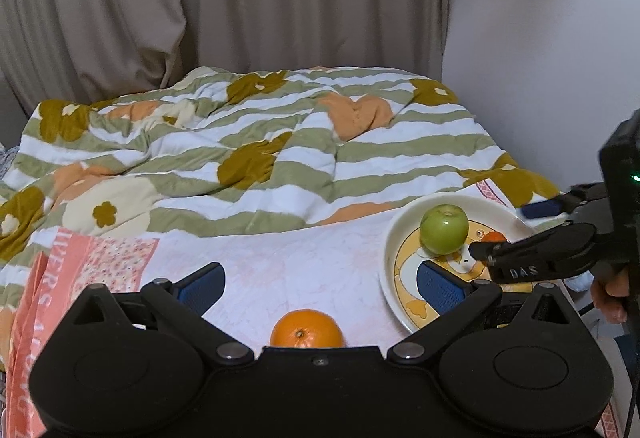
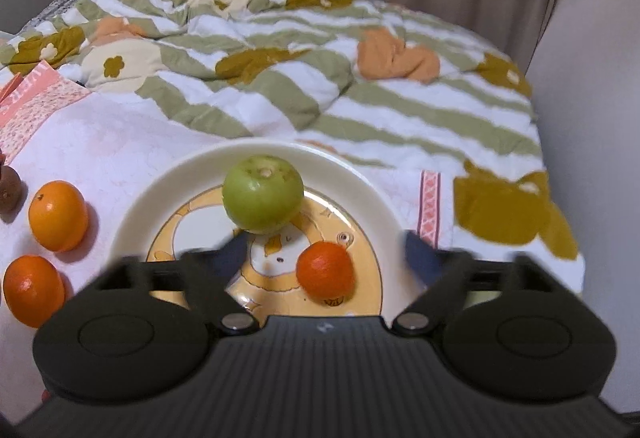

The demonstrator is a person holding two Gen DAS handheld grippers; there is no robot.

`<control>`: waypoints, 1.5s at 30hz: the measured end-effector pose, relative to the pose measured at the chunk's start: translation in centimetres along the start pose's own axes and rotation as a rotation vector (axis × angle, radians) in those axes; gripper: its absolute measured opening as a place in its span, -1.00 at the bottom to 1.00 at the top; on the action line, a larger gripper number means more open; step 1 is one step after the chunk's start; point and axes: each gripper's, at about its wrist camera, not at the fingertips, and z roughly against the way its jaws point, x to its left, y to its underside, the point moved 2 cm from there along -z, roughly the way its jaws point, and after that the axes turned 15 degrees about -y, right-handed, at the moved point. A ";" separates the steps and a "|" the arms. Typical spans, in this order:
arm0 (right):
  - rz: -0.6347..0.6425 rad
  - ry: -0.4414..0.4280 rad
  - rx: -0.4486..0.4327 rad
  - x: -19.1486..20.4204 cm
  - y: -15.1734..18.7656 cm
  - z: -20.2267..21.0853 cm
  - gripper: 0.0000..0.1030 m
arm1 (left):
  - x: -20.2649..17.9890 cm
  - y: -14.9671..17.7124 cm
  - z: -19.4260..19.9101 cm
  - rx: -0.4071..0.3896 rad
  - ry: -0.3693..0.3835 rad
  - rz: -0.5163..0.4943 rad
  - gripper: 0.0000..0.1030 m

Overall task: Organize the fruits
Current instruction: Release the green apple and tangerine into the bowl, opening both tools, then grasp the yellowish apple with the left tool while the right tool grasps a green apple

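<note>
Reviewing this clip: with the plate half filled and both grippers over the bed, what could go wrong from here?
1. The plate sits on soft bedding, so a nudge could tip it and roll the green apple or small orange off.
2. The open right gripper straddles that orange and could knock it when pulling back.
3. The open left gripper could push the loose orange away.

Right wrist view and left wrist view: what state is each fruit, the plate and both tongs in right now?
Green apple: on the plate, stem end up.
Small orange: on the plate, between the open right tongs, untouched.
Plate: flat on the sheet, holding two fruits.
Two oranges: on the sheet, left of the plate.
Right tongs: open.
Left tongs: open, empty, above an orange.
</note>
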 end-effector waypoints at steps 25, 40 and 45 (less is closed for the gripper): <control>0.015 -0.034 -0.115 6.0 0.1 12.5 1.00 | 4.8 2.2 10.9 -0.123 -0.109 0.126 1.00; -0.006 -0.061 -0.144 14.3 2.0 15.8 1.00 | 13.4 8.2 15.0 -0.115 -0.244 0.192 1.00; -0.027 -0.034 -0.151 18.0 2.8 15.2 1.00 | 16.4 9.7 13.6 -0.092 -0.211 0.178 1.00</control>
